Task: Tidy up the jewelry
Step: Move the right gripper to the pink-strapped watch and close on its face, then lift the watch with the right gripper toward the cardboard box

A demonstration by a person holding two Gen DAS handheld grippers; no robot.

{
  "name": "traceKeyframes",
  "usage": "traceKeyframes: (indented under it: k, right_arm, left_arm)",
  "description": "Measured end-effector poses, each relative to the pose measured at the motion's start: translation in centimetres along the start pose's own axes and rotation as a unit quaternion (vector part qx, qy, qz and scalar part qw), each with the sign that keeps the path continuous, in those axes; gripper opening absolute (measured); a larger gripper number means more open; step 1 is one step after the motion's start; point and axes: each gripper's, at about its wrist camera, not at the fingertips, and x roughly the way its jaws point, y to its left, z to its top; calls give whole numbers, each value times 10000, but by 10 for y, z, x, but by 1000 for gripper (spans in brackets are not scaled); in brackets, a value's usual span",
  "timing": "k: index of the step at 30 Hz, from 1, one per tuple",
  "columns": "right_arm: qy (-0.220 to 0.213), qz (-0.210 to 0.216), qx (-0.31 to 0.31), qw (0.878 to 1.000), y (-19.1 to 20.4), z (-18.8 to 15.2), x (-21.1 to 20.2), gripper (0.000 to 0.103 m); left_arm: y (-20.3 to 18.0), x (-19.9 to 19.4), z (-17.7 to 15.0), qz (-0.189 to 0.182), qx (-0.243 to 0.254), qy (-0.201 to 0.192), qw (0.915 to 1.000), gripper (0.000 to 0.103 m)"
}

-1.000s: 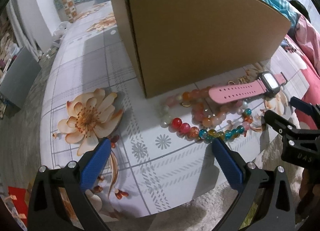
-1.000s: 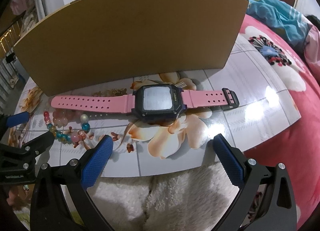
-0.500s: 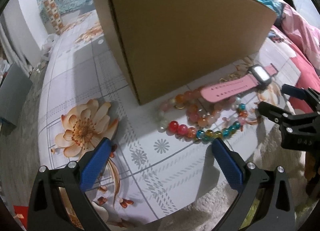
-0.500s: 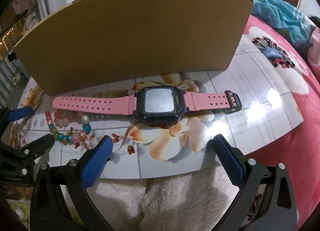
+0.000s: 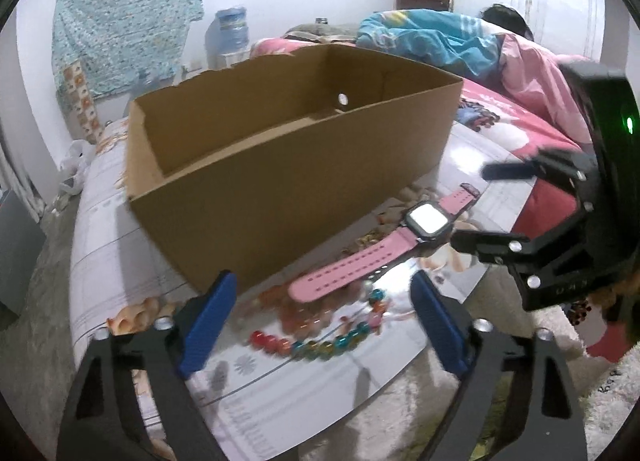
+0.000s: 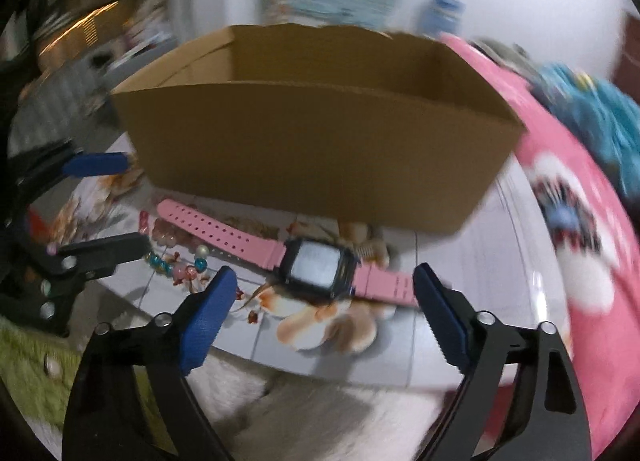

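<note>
A pink-strapped watch (image 5: 384, 257) with a dark square face lies flat on the floral table in front of an open, empty cardboard box (image 5: 280, 165). It also shows in the right wrist view (image 6: 316, 269), below the box (image 6: 320, 157). Colourful bead bracelets (image 5: 320, 337) lie beside the strap's left end, also in the right wrist view (image 6: 176, 257). My left gripper (image 5: 320, 317) is open and empty above the beads. My right gripper (image 6: 322, 301) is open and empty above the watch, and shows in the left wrist view (image 5: 476, 205).
The glossy floral table top (image 5: 120, 245) ends near me over a white fluffy rug (image 6: 304, 413). A bed with pink and blue bedding (image 5: 500, 61) lies to the right. A water jug (image 5: 230, 33) stands by the far wall.
Both grippers have lifted and tilted, so the views now look over the box rim into its empty inside. The watch and beads lie where they were. Both grippers stay open.
</note>
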Motion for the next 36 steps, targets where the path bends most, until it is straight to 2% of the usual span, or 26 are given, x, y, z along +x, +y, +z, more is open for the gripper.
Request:
traceKeyframes:
  k: [2,7,12,14,15,19,21,30,36]
  right_arm:
    - [42,275,-444,9986,-6,7,3,77]
    - [404,707,-1394,9869,-8,10,19,67]
    - [587,825,-2010,9743,-3,11,25,59]
    - [631,888,-2182,9698,-2,11,27,55]
    - [669,944,-2283,9667,-1,10,27,51]
    - [815,890,-2661,9564,9,13,39,52]
    - [850,967,-2674,9549,7,15,38,48]
    - [1248,1907,-2160,9494,-26,49,47,47]
    - [1426,2406,-1889,9413,-42,66,52,47]
  left_arm:
    - [-13,0,2,18,49,-20,10000,73]
    - [-30,4,7,1,196,-19,9998,65]
    - [-43,9,13,-53,300,7,9995,50]
    - [-46,11,15,-103,343,40,9994,40]
    - [-49,14,16,-138,356,73,9992,39]
    - [-55,17,19,-193,464,114,9987,35]
    - [-55,18,20,-202,528,132,9983,35]
    - [-69,27,20,-38,989,259,9948,36]
    - [-78,42,19,402,1397,336,9888,36]
